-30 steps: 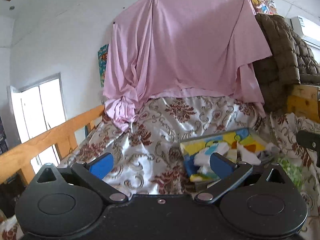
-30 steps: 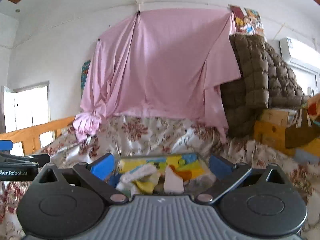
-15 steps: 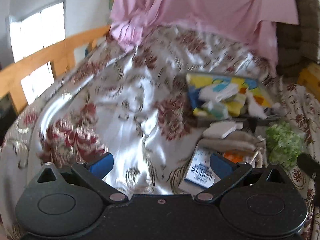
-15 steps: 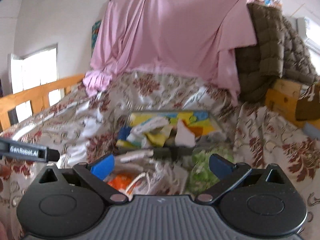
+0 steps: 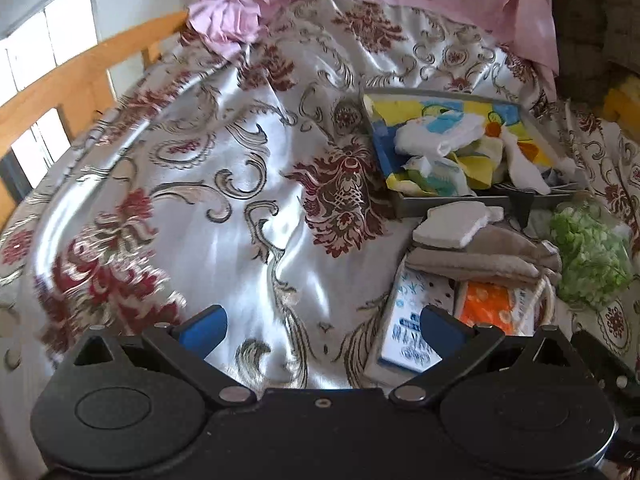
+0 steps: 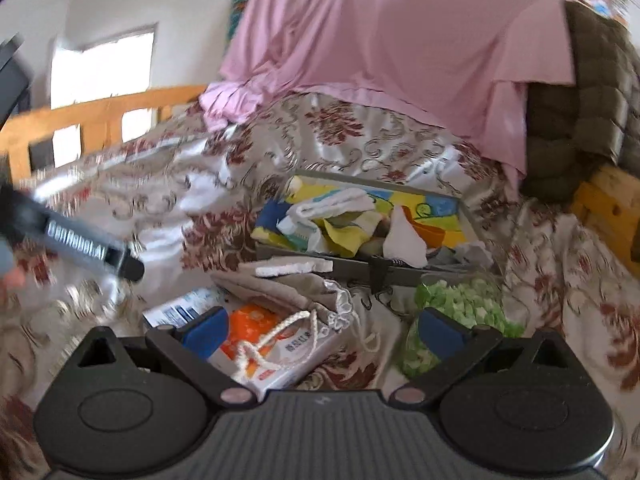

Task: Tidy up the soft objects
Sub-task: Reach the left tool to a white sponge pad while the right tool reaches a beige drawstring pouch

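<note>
A grey tray [image 5: 480, 201] [image 6: 416, 272] with a colourful lining holds several white and yellow cloths on the patterned bedspread. In front of it lie a white foam piece [image 5: 452, 222] [image 6: 294, 267], a beige drawstring bag [image 5: 480, 256] [image 6: 288, 292], an orange packet [image 5: 486, 304] [image 6: 256, 320], a blue-and-white packet [image 5: 408, 328] [image 6: 180, 308] and a green bag [image 5: 586, 256] [image 6: 464, 308]. My left gripper [image 5: 320, 328] is open and empty, above bare bedspread left of the pile. My right gripper [image 6: 322, 330] is open and empty, just above the orange packet and the bag's cord.
A wooden bed rail [image 5: 76, 76] [image 6: 100, 116] runs along the left. A pink sheet [image 6: 392, 40] hangs at the back and a brown quilted jacket [image 6: 592, 112] sits at the right. The left gripper's side shows blurred in the right wrist view [image 6: 80, 244].
Both grippers have tilted down and come lower toward the bed. The pile in front of the tray has come into view. Both stay open.
</note>
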A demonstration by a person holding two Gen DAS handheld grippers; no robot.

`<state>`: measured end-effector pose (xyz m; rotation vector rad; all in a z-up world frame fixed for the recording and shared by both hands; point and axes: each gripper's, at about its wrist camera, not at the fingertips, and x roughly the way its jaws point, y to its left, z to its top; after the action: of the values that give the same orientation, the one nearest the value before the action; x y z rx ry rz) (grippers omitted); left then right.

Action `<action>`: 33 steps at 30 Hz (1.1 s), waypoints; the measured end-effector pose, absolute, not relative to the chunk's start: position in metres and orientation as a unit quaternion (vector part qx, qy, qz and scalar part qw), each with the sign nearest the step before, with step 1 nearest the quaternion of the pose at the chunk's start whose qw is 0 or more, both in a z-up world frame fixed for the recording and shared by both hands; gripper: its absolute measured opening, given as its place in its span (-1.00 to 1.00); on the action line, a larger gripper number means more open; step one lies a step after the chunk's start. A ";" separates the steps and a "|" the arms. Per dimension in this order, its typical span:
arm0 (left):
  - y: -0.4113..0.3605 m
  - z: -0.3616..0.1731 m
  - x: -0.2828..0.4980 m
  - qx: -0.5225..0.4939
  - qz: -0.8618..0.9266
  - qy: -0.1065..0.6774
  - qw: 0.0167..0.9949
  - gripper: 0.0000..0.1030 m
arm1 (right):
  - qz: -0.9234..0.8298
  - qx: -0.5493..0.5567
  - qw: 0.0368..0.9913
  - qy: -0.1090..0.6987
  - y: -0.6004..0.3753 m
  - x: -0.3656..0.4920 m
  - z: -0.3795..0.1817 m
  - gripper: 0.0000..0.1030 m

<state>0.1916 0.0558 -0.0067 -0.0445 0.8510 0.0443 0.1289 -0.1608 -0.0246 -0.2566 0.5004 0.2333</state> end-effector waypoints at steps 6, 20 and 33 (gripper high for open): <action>0.060 -0.015 0.227 -0.022 -0.010 0.403 0.915 0.99 | 0.141 -0.113 0.950 0.253 -0.169 0.160 -0.035 0.99; 0.030 -0.037 0.306 0.034 -0.145 0.388 0.910 0.99 | 0.215 -0.138 0.916 0.308 -0.155 0.215 -0.053 0.98; 0.014 -0.060 0.334 0.018 -0.213 0.399 0.892 0.99 | 0.227 -0.142 0.907 0.323 -0.147 0.235 -0.068 0.98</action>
<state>0.3336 0.0138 -0.0604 0.0383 0.8280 -0.4424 0.2346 -0.1470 -0.0682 -0.2941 0.6671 0.4693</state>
